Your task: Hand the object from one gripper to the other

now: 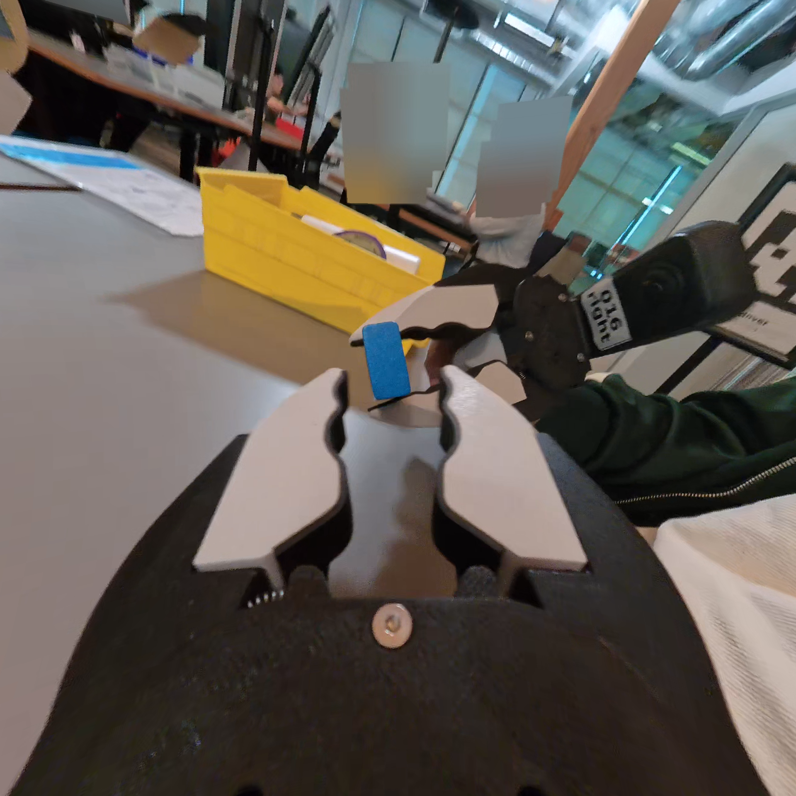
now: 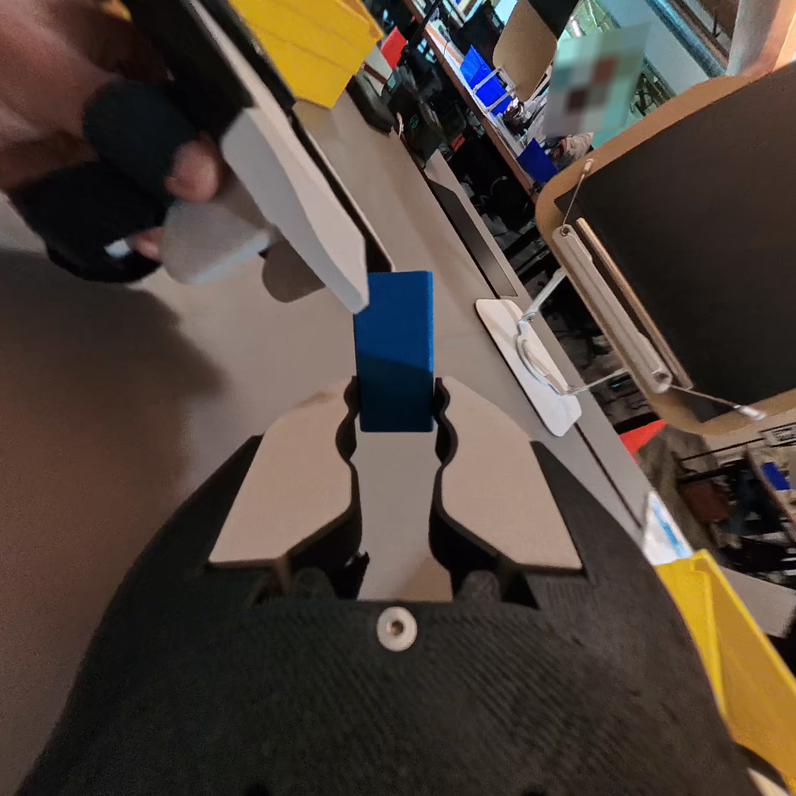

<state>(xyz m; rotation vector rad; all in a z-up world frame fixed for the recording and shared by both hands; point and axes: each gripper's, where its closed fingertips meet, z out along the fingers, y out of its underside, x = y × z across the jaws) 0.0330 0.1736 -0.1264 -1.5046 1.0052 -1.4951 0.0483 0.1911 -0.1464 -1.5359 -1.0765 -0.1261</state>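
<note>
Right gripper (image 2: pixel 395 402) fingers clenching blue block (image 2: pixel 394 344) at frame centre above the bench (image 1: pixel 129 344), left gripper (image 1: pixel 392 383) fingers spread apart just beside block, yellow bin (image 1: pixel 275 254) sitting behind.

Even, bright indoor light, with daylight through the glazed wall at the back of the left wrist view; soft shadows lie on the matte grey table top (image 1: pixel 107 301) beside the yellow plastic bin (image 1: pixel 275 245). Strong fisheye bending at the edges of both views. In the right wrist view the upper-left corner is smeared with blur, and a shadow line crosses the blue rectangular block (image 2: pixel 394 349), darkening its lower half.
</note>
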